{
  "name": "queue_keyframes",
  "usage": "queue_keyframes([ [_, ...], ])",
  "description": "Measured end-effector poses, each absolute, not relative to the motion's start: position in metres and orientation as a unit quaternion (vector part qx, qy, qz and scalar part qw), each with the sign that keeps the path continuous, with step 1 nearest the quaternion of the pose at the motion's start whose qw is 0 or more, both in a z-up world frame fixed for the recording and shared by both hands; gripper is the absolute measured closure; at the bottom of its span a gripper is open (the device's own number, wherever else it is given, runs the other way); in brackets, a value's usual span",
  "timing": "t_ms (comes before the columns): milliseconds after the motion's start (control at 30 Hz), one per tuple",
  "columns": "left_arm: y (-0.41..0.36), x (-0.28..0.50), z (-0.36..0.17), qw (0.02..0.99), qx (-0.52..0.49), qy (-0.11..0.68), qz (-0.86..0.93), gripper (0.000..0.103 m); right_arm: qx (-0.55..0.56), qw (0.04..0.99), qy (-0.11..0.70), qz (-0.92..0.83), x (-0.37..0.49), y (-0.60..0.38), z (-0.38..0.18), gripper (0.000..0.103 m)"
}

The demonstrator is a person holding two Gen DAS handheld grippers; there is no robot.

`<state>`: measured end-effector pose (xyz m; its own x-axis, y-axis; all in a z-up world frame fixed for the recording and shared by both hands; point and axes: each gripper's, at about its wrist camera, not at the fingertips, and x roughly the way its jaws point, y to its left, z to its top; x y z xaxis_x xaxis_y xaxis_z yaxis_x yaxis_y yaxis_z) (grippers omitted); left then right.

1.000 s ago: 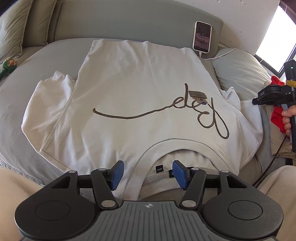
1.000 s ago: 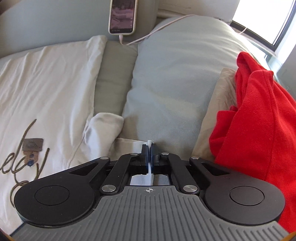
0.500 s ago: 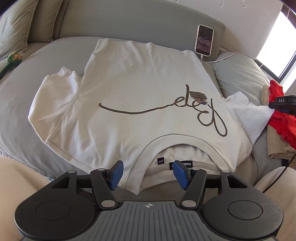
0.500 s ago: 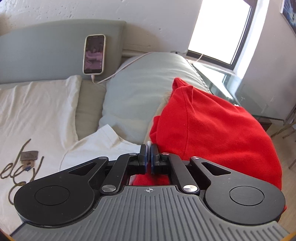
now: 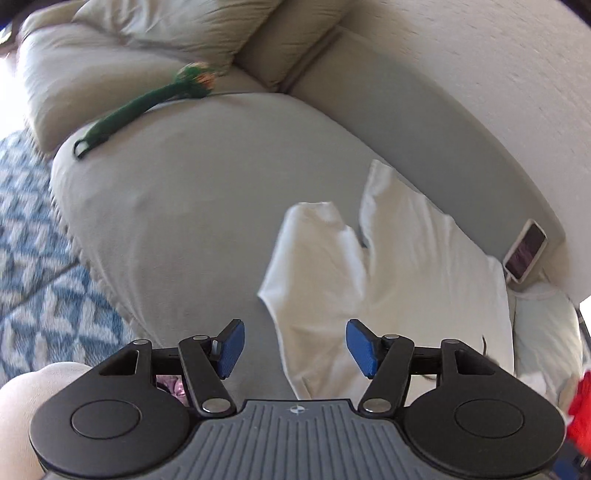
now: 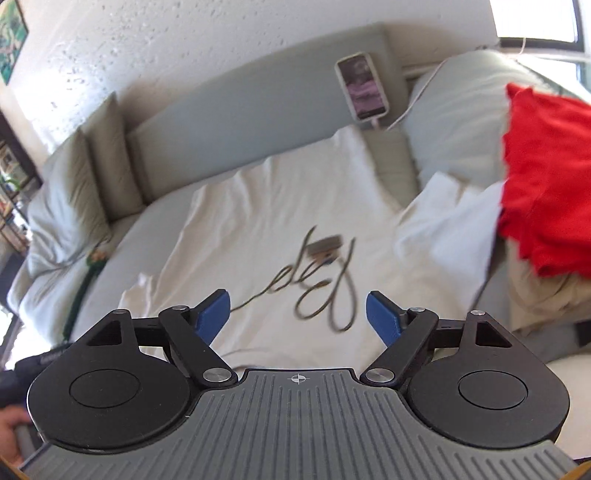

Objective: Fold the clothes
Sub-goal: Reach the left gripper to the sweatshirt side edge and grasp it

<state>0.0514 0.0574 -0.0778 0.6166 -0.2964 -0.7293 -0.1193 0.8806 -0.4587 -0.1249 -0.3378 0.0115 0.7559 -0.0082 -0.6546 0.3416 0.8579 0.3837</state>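
Note:
A white T-shirt (image 6: 280,206) with a brown script print lies spread flat on the grey sofa bed (image 5: 177,206). My right gripper (image 6: 298,316) hovers over its near half, jaws opening wide, nothing between the pads. The shirt's right sleeve (image 6: 443,229) lies loose beside a red garment (image 6: 546,177). In the left wrist view the T-shirt (image 5: 388,266) shows its left sleeve (image 5: 314,251) lying outward. My left gripper (image 5: 295,349) hangs above that sleeve's near edge, jaws closing slightly. Its pads (image 5: 231,349) touch no cloth.
A phone (image 6: 364,86) on a cable leans against the backrest. A green soft toy (image 5: 147,107) lies at the sofa's far left by beige cushions (image 5: 155,33). A blue patterned rug (image 5: 33,258) covers the floor on the left. Beige cloth (image 6: 535,295) lies under the red garment.
My right gripper let go of the right sleeve, opened and swung left over the shirt. My left gripper swung left from the collar to the left sleeve and rolled.

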Motion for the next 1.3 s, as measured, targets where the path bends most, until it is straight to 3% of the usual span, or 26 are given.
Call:
queue_keyframes([
  [133, 0.096, 0.068, -0.118, 0.78, -0.421, 0.458, -0.064, 0.053, 0.229, 0.9, 0.364, -0.068, -0.113, -0.307, -0.002, 0.021],
  [367, 0.097, 0.08, -0.135, 0.756, -0.512, 0.39, -0.118, 0.058, 0.211, 0.904, 0.37, -0.049, -0.1, -0.289, 0.001, 0.021],
  [500, 0.08, 0.096, -0.146, 0.727, -0.526, 0.424, -0.123, 0.058, 0.205, 0.9, 0.383, -0.047, -0.097, -0.283, -0.004, 0.021],
  [700, 0.079, 0.099, -0.158, 0.689, -0.597, 0.398, -0.102, 0.058, 0.201, 0.894, 0.398, -0.047, -0.096, -0.278, -0.011, 0.021],
  [1000, 0.068, 0.085, -0.14, 0.741, -0.52, 0.413, -0.098, 0.052, 0.203, 0.889, 0.408, -0.047, -0.095, -0.277, -0.017, 0.021],
  [1300, 0.063, 0.133, -0.148, 0.754, -0.498, 0.412, -0.116, 0.059, 0.194, 0.886, 0.421, -0.032, -0.088, -0.267, -0.023, 0.021],
])
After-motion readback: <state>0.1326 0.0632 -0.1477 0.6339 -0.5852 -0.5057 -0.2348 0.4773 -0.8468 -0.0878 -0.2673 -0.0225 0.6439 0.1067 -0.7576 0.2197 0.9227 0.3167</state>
